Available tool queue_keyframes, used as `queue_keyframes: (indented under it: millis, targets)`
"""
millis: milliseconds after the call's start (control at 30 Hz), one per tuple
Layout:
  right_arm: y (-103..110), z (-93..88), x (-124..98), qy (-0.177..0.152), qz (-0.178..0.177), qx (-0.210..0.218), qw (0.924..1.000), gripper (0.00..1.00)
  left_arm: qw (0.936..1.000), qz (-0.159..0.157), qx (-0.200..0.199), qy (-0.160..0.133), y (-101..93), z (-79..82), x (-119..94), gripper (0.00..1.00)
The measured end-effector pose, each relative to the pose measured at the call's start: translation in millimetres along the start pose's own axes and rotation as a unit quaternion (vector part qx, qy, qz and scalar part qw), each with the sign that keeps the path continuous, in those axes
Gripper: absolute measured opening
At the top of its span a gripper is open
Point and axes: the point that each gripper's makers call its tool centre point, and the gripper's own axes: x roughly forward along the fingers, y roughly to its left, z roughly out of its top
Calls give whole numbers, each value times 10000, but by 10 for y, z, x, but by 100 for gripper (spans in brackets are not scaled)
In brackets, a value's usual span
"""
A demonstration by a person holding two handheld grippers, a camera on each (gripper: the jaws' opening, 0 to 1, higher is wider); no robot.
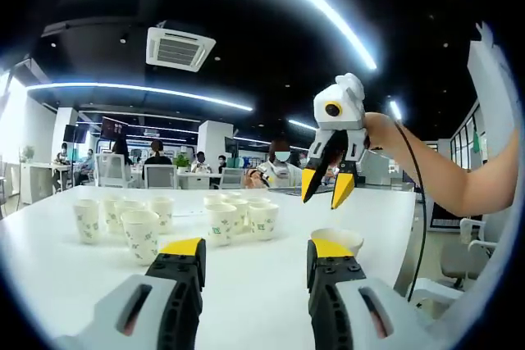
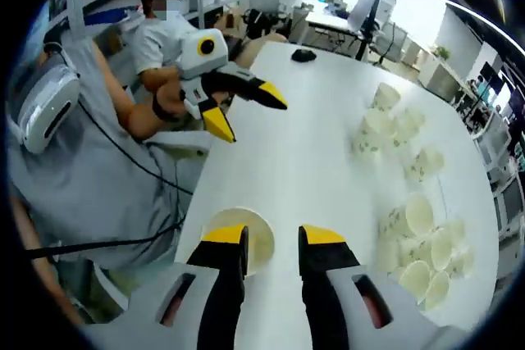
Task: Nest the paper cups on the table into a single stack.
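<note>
Left gripper (image 1: 256, 250): I see its two yellow-tipped jaws spread wide at the bottom of the left gripper view, nothing between them, hovering over the white table (image 1: 271, 301). Same gripper shows up in the right gripper view (image 2: 253, 114), held in a hand (image 2: 168, 104) off the table's near edge, jaws apart and empty there too.

Right gripper (image 2: 273, 239): jaws parted with a small gap, nothing pinched. It shows in the left gripper view as well (image 1: 326, 190), raised above the table on the right, yellow tips pointing down and splayed, a black cable (image 1: 418, 202) trailing from it.

Cups:
- single cup (image 2: 239, 238), upright, mouth open, just beside my right gripper's left jaw tip, near the table edge. Can't tell if the jaw touches it. In the left gripper view it sits right behind the left gripper's right jaw tip (image 1: 338, 240), partly hidden.
- cluster of paper cups (image 1: 139, 223), upright, green-patterned, left of centre on the table; in the right gripper view that group (image 2: 422, 243) sits at lower right.
- second cluster (image 1: 242, 217) toward mid-table, cups close together, some touching; seen further up the table in the right gripper view (image 2: 385, 133).

All loose, none nested that I can make out.

Small dark object (image 2: 303, 56) at the far end of the table, too small to identify. People seated in the background (image 1: 156, 157).
</note>
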Motion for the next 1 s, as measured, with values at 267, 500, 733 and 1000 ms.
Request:
queue_keyframes:
  millis: [267,500,733,1000]
  targets:
    - [-10,-63,-181,-1103,-726,303,9908,27,10000,-59,-9,62,-62,-56,55,53]
    - [36,-30,-501,-2749,-1623,573,9459,25,9999,-92,-79,124,-86,-134,106,53]
    - [314,-50,-647,-3713,-2517,660,8913,30,9997,69,-193,-107,-44,-59,104,55]
    - [574,-77,-688,-4149,-3234,621,8482,36,9994,292,-14,-195,124,-4,68,63]
